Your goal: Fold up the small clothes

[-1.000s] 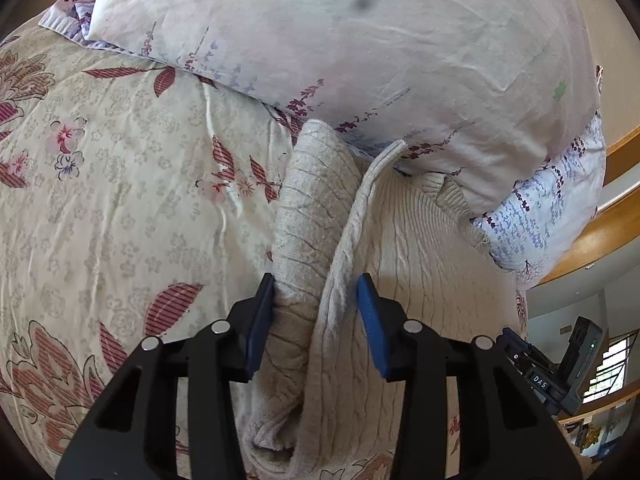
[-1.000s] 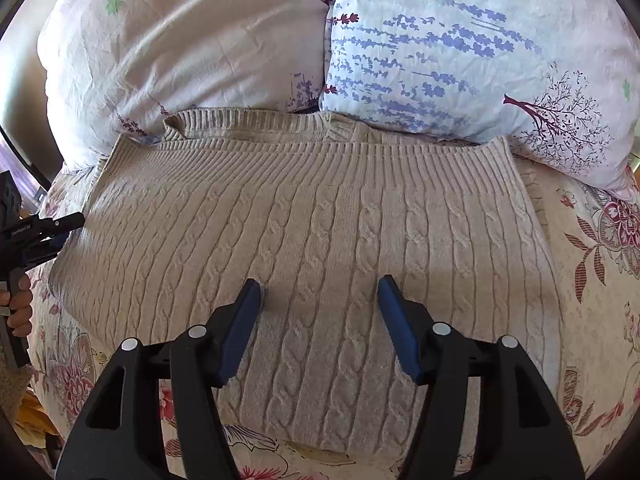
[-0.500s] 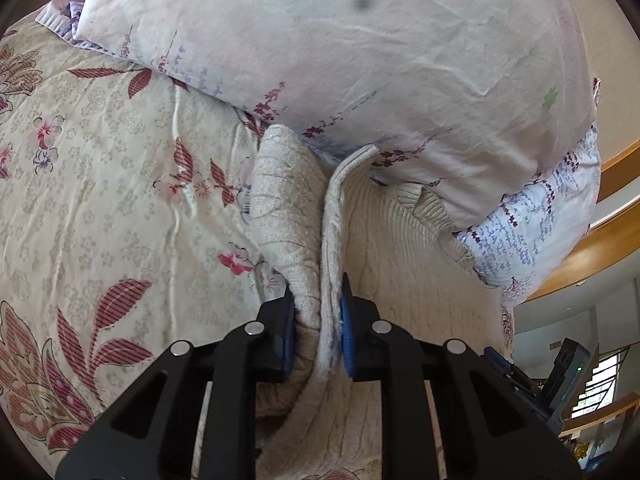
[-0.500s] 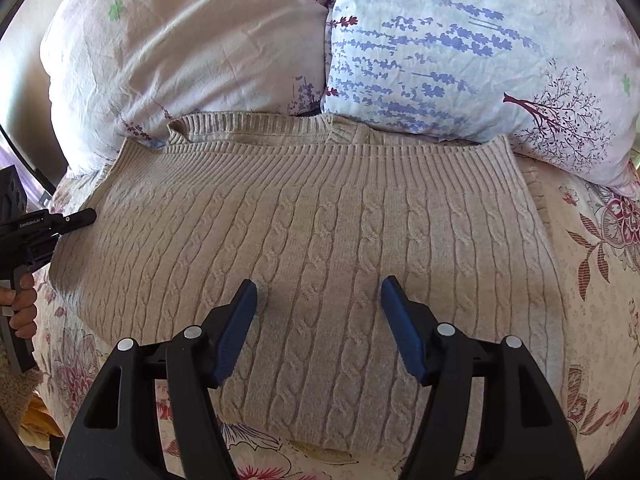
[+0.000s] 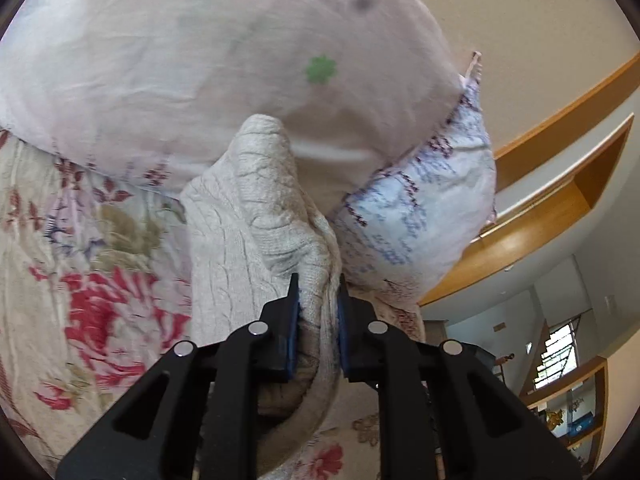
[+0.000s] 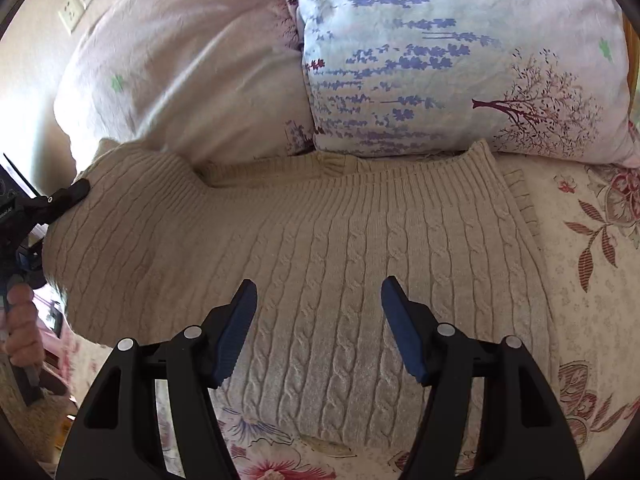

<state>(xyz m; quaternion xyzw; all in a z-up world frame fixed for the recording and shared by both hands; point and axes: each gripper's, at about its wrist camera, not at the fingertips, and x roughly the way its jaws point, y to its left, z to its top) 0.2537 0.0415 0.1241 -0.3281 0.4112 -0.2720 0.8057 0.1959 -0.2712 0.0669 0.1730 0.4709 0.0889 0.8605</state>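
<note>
A beige cable-knit sweater (image 6: 340, 240) lies spread on the floral bedspread, its ribbed edge against the pillows. My left gripper (image 5: 318, 300) is shut on a bunched fold of the sweater (image 5: 256, 208) and holds that edge lifted off the bed. It also shows at the far left of the right wrist view (image 6: 76, 190), where the sweater's left edge is raised. My right gripper (image 6: 318, 304) is open and empty, hovering just above the middle of the sweater.
A pale pink pillow (image 6: 188, 68) and a light blue lavender-print pillow (image 6: 460, 52) lie behind the sweater. The floral bedspread (image 6: 592, 264) extends to the right. A wooden headboard shelf (image 5: 560, 184) stands beyond the pillows.
My left gripper closed on the sweater's folded edge and has lifted it up and toward the pillows. The right gripper stayed open over the sweater and moved slightly forward.
</note>
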